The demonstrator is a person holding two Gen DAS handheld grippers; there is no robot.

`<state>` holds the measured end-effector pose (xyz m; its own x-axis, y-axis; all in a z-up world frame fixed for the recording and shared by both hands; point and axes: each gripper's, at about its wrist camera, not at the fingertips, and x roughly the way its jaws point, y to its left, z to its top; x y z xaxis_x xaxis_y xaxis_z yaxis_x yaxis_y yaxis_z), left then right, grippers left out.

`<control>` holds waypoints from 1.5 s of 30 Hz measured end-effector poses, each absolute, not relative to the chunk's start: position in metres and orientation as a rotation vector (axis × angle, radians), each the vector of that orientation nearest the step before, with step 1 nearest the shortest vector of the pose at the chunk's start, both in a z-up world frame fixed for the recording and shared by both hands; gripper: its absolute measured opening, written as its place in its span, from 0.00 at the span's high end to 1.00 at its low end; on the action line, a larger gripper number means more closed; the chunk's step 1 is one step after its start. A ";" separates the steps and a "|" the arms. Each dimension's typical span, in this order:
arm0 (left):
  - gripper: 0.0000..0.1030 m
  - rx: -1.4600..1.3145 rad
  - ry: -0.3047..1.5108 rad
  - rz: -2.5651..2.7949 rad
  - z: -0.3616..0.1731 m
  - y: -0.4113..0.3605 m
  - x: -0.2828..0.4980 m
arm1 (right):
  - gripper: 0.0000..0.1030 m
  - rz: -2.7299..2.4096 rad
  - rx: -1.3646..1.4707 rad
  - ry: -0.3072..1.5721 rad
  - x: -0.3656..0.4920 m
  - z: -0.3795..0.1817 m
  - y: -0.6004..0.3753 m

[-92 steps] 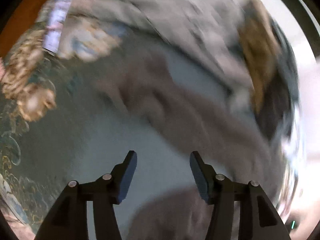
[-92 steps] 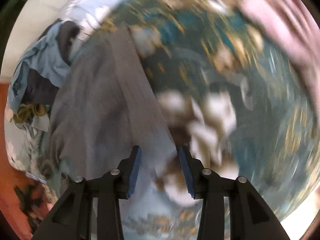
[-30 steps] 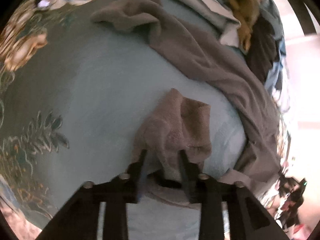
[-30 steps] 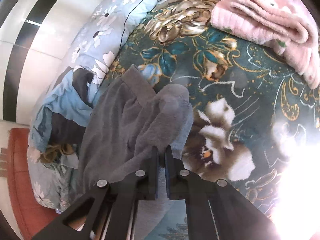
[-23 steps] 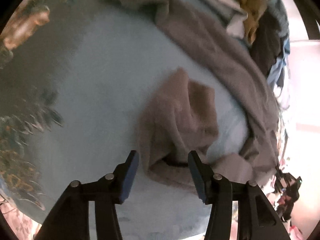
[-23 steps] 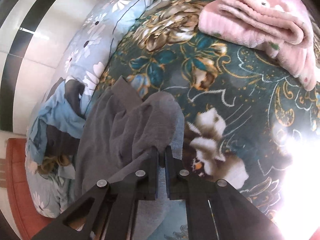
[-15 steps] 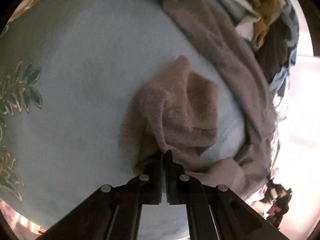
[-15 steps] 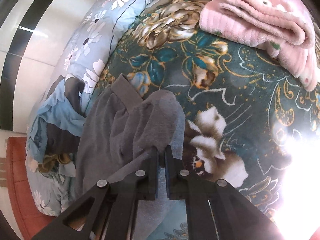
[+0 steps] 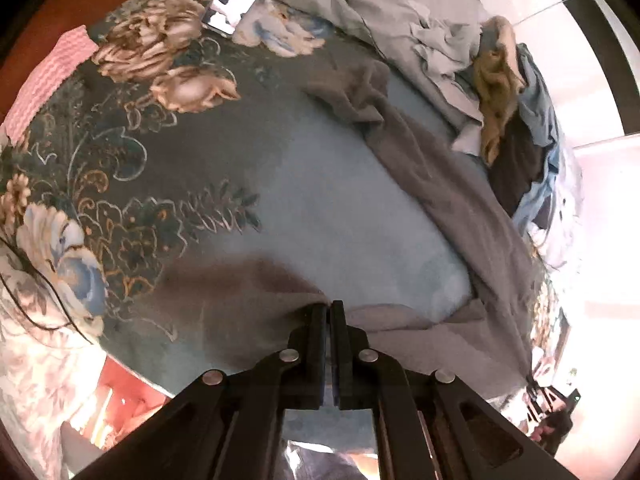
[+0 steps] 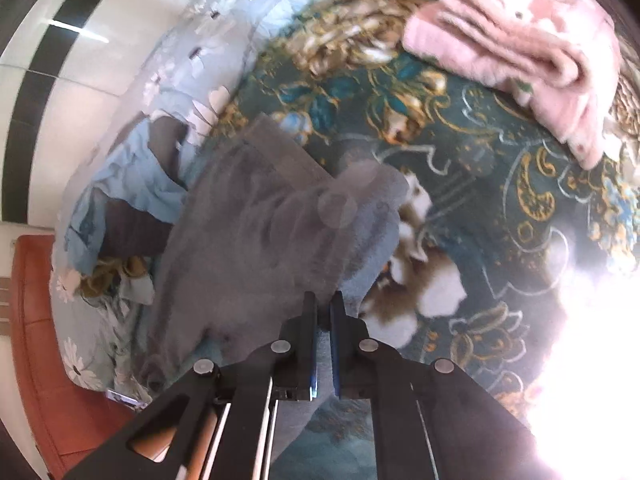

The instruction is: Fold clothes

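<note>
Left wrist view: my left gripper (image 9: 330,308) is clamped on the grey garment (image 9: 448,184), which trails across the floral bedspread (image 9: 132,168). My right gripper (image 10: 324,300) pinches another edge. I judge I'm spreading it; next, pull both corners taut.
</note>
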<state>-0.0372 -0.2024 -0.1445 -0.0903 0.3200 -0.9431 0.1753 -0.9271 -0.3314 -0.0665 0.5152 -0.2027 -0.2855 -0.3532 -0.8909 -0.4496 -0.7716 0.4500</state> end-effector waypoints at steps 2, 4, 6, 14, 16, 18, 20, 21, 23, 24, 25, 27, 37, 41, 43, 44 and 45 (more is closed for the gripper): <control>0.98 -2.101 -0.576 2.162 -0.172 -0.200 -0.035 | 0.95 2.201 -1.861 1.026 -0.064 -0.213 0.516; 0.98 -2.156 -0.610 2.143 -0.189 -0.200 -0.033 | 0.95 2.173 -1.878 1.022 -0.063 -0.220 0.516; 0.98 -2.127 -0.633 2.154 -0.187 -0.195 -0.039 | 0.95 2.170 -1.892 1.007 -0.064 -0.222 0.515; 0.98 -1.793 -0.485 2.285 -0.120 -0.171 -0.072 | 0.95 2.271 -1.869 0.973 -0.070 -0.197 0.513; 0.98 -1.888 -0.440 2.283 -0.150 -0.181 -0.066 | 0.95 2.225 -1.892 0.976 -0.064 -0.211 0.514; 0.98 -2.020 -0.418 2.252 -0.200 -0.198 -0.055 | 0.95 2.164 -1.919 0.978 -0.058 -0.231 0.515; 0.98 -2.180 -0.492 2.178 -0.244 -0.215 -0.045 | 0.95 2.076 -1.948 0.994 -0.049 -0.258 0.517; 0.98 -2.256 -0.559 2.126 -0.263 -0.224 -0.040 | 0.95 2.035 -1.957 1.010 -0.045 -0.271 0.516; 0.96 -2.278 -0.641 2.101 -0.274 -0.235 -0.035 | 0.95 2.017 -1.958 1.014 -0.043 -0.280 0.514; 0.96 -2.268 -0.657 2.090 -0.272 -0.237 -0.035 | 0.95 2.012 -1.962 1.010 -0.043 -0.284 0.512; 0.96 -2.234 -0.666 2.082 -0.266 -0.237 -0.037 | 0.95 2.015 -1.974 0.991 -0.044 -0.285 0.511; 0.87 -2.189 -0.656 2.058 -0.254 -0.235 -0.044 | 0.95 2.012 -1.994 0.967 -0.047 -0.286 0.510; 0.48 -2.193 -0.383 2.228 -0.285 -0.245 -0.113 | 0.94 1.990 -2.021 0.930 -0.051 -0.285 0.504; 0.81 -2.136 -0.515 2.226 -0.285 -0.248 -0.116 | 0.94 1.995 -2.037 0.904 -0.053 -0.283 0.502; 0.93 -2.108 -0.537 2.200 -0.283 -0.242 -0.117 | 0.94 1.992 -2.031 0.907 -0.053 -0.283 0.501; 0.93 -2.093 -0.557 2.190 -0.282 -0.239 -0.118 | 0.94 1.990 -2.027 0.912 -0.052 -0.283 0.500; 0.94 -2.079 -0.578 2.182 -0.280 -0.237 -0.119 | 0.94 1.988 -2.022 0.916 -0.052 -0.283 0.500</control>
